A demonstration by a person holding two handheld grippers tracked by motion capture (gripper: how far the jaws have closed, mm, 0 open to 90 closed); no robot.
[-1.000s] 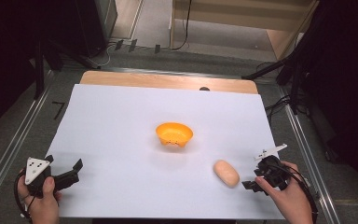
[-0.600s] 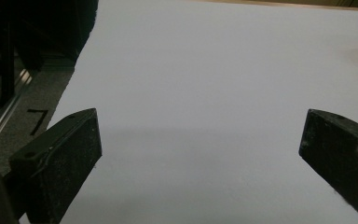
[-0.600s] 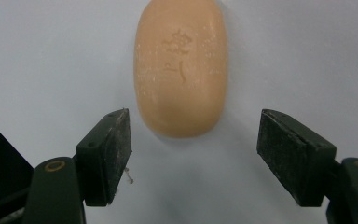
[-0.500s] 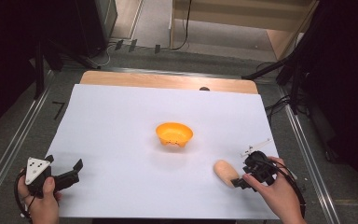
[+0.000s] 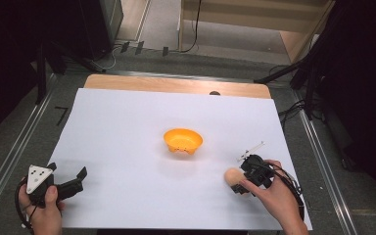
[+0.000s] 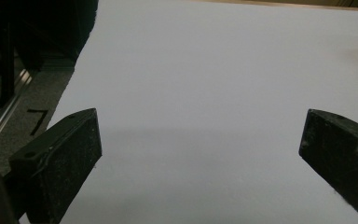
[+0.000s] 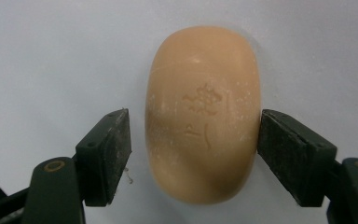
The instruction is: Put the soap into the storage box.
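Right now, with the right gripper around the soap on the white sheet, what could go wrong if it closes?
1. The soap is rounded and smooth; the right gripper has one jaw at its side and the other apart, so an uneven squeeze could push it out.
2. The jaws sit low on the white sheet and might catch it.
3. The orange bowl is small; a loose carry could miss it.

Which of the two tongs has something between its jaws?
The right tongs: their jaws straddle the tan soap bar. The left tongs gape over bare white paper.

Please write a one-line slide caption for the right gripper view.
The right gripper straddles a tan oval soap bar on the white sheet, jaws open on either side.
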